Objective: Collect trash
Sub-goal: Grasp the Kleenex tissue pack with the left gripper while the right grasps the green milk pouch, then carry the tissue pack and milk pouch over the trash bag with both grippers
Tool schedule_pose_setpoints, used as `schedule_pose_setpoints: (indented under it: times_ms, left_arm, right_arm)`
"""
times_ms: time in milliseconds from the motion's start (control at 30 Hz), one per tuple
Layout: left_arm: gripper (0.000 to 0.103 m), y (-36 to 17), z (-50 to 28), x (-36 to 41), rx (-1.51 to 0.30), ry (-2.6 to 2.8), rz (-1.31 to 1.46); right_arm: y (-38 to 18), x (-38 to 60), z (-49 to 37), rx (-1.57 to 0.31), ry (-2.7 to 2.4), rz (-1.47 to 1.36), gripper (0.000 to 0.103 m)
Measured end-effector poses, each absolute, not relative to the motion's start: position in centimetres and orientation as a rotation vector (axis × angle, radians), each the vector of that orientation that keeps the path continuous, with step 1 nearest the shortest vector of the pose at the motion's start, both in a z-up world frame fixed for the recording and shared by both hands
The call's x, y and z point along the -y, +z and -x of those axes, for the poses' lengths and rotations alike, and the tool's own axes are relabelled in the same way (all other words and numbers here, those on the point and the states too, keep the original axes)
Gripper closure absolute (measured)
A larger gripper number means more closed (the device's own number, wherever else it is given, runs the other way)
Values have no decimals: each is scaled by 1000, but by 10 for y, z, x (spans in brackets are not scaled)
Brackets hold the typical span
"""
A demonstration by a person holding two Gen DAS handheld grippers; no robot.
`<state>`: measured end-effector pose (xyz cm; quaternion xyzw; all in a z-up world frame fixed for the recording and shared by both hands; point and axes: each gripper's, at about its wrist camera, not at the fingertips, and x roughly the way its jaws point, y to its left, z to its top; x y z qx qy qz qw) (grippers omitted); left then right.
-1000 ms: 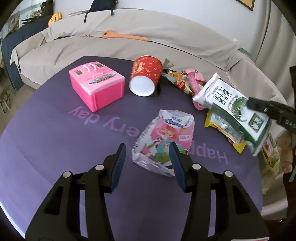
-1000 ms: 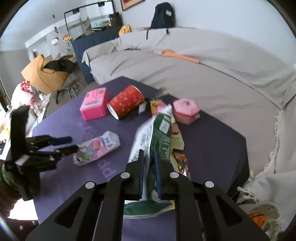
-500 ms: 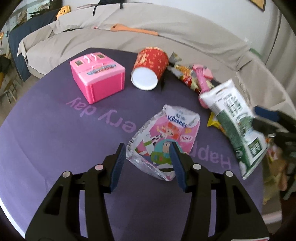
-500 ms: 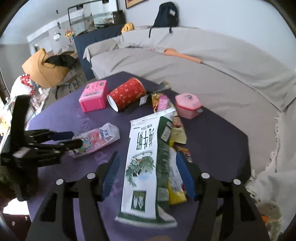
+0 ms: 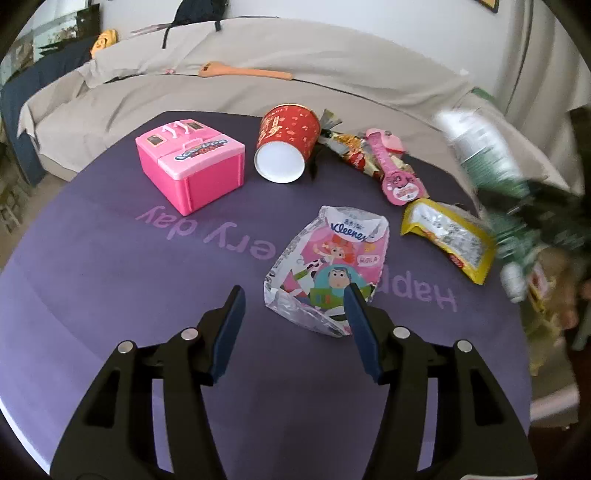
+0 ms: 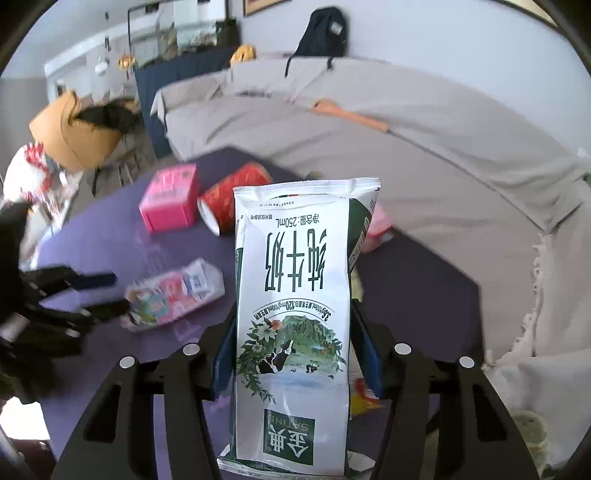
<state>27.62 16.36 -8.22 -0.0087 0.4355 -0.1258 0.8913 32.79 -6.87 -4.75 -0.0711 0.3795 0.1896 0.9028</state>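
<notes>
left tongs (image 5: 295,314) opening over kleenex pack (image 5: 328,269).

A beige-covered sofa (image 5: 258,85) curves across the upper frame behind the round purple table (image 5: 92,280). White wall (image 6: 424,33) above; a dark backpack (image 6: 325,33) sits top centre on the sofa back.

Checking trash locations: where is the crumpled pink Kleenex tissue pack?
The crumpled pink Kleenex tissue pack lies on the purple table, ahead of the left gripper, below the tipped red cup.

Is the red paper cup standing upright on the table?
No, in the left wrist view the red paper cup lies on its side on the purple table, its white end facing the camera.
</notes>
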Motion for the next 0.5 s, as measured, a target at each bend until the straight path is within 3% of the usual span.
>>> schedule_pose_setpoints:
  times_ms: [267,333,367,400,500]
  left_arm:
    - [50,-96,-283,-138,-957,-67,114]
    - [70,-98,-287,-129,-949,-44,108]
    - [90,-99,-290,-124,-953,-49,107]
    - [97,-99,-291,-123,-958,-58,124]
    - [98,-84,-290,-122,-915,-81,155]
  right_arm:
    - [-22,109,-304,-730,337,99,50]
    - [-24,115,-299,-723,313,100,50]
    - [-24,118,-297,-720,304,101,50]
    - [-23,123,-294,-718,300,100,50]
    - [-18,135,-284,-715,302,89,50]
